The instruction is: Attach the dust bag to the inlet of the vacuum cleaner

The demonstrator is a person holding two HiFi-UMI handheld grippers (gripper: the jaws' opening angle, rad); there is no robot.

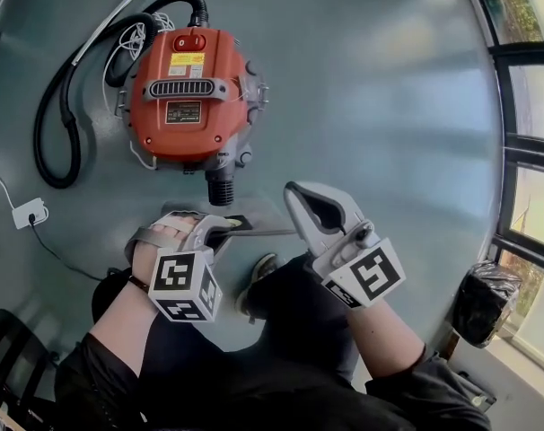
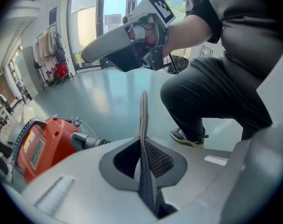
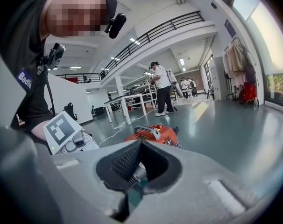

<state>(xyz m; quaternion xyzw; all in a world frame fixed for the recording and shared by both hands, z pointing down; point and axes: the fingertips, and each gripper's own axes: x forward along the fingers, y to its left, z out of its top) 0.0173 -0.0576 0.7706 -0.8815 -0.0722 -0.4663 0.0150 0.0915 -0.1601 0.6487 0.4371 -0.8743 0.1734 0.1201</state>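
1. Nearest, lower left: left gripper, fingers narrowly pinched on thin grey dust bag, edge-on, long axis running sideways toward right gripper.
2. Right fingers pressed fully together, nothing clearly between.
3. Just beyond left fingers: black inlet of orange vacuum cleaner on floor, pointing back at them.

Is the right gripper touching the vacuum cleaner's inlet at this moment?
Apart. The head view shows bare floor between the right gripper and the inlet.
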